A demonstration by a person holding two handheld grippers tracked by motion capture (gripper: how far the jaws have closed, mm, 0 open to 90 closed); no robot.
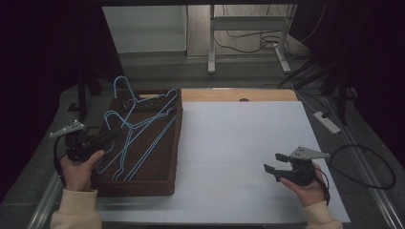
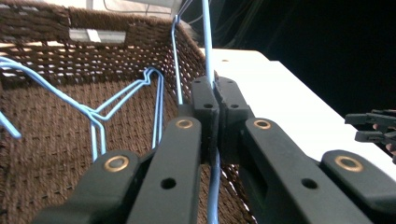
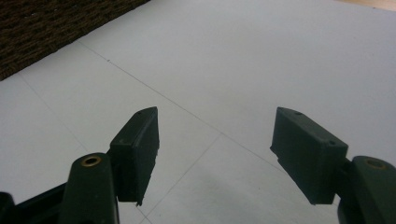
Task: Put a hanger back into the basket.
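Note:
A brown woven basket [image 1: 138, 188] stands on the left of the white table and holds several light-blue wire hangers [image 1: 138, 124]. My left gripper [image 1: 114, 133] reaches over the basket's left rim. In the left gripper view its jaws [image 2: 215, 86] are shut on the thin wire of one blue hanger [image 2: 207, 42], which runs up between them; other hangers [image 2: 100, 114] lie on the basket floor [image 2: 51, 140]. My right gripper [image 1: 273, 162] rests low over the table's right side, and in the right gripper view it [image 3: 215, 140] stands open with only bare white table [image 3: 243, 60] between its jaws.
A wooden strip [image 1: 239, 94] runs along the table's back edge. A white power strip [image 1: 327, 121] and loose cables [image 1: 367, 167] lie on the floor to the right. Metal desk legs [image 1: 211, 47] stand behind the table. The right gripper [image 2: 373, 126] shows far right in the left gripper view.

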